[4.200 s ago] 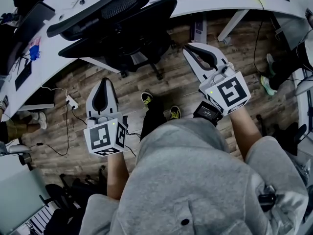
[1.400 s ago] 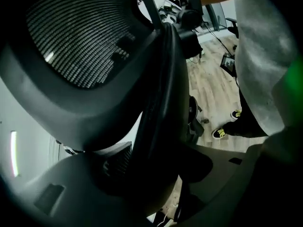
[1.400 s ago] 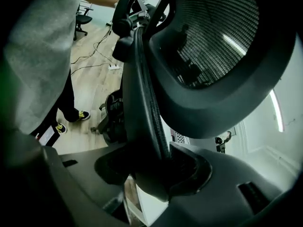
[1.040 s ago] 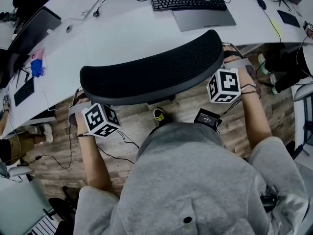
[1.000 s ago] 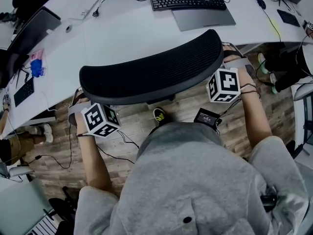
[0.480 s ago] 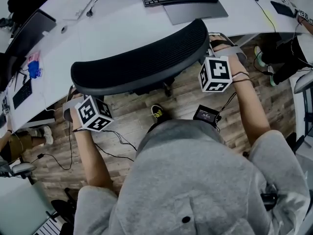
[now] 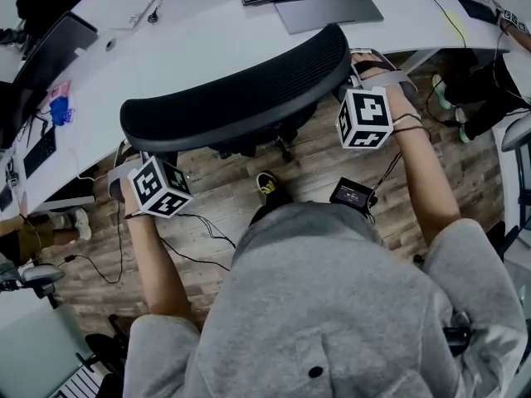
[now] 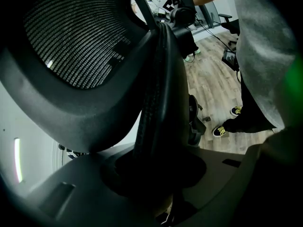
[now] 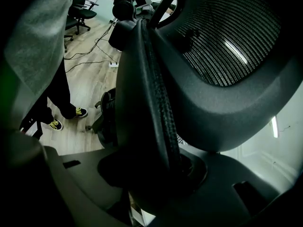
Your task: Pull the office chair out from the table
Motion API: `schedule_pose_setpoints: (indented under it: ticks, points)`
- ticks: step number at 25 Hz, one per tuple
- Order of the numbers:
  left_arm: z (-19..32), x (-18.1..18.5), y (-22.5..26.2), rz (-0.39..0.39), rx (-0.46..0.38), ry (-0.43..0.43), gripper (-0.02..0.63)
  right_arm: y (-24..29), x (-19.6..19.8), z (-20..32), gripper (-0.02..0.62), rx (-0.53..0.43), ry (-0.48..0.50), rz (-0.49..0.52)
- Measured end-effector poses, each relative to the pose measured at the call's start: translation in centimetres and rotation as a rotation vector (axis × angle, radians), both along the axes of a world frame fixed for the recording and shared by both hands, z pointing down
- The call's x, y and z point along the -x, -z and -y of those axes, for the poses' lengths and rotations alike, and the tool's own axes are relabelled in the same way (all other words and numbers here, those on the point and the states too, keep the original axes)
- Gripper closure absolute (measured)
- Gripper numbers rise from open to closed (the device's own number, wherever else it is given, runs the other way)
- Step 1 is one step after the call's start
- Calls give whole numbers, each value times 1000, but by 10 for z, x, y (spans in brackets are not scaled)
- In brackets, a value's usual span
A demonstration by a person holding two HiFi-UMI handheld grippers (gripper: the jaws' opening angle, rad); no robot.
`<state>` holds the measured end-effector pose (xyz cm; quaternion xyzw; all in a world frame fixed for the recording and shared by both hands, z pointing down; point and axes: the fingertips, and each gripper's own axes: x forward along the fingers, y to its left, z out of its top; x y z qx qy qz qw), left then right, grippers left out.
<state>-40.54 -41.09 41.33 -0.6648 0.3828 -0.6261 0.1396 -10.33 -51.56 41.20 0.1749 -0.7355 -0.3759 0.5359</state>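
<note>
One black office chair (image 7: 241, 89) beside table (image 7: 207, 40)

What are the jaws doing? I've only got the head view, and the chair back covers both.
Observer: The left gripper is clamped on one side rim of the chair backrest.
Operator: Right one?
Observer: The right gripper has the opposite rim between its jaws; they have just been closing and now grip it.
Operator: Rim or mesh?
Observer: Rim only; the mesh panel lies beyond the jaw tips.
</note>
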Motion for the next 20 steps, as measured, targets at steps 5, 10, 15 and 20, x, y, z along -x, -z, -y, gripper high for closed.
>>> schedule_pose_setpoints:
  ticks: [5, 10, 15, 20]
  points:
    - [-18, -11, 1, -1, -9, 11, 465, 1, -10, -17, 420, -4, 9, 4]
    - [-38, -20, 2, -4, -9, 6, 462, 0, -18, -39, 420, -5, 5, 5]
    - [-52, -21, 0, -5, -14, 5, 462, 0, -21, -54, 420, -10, 12, 2]
    - [-59, -23, -2, -1, -15, -1, 462, -2, -25, -65, 422, -24, 29, -2]
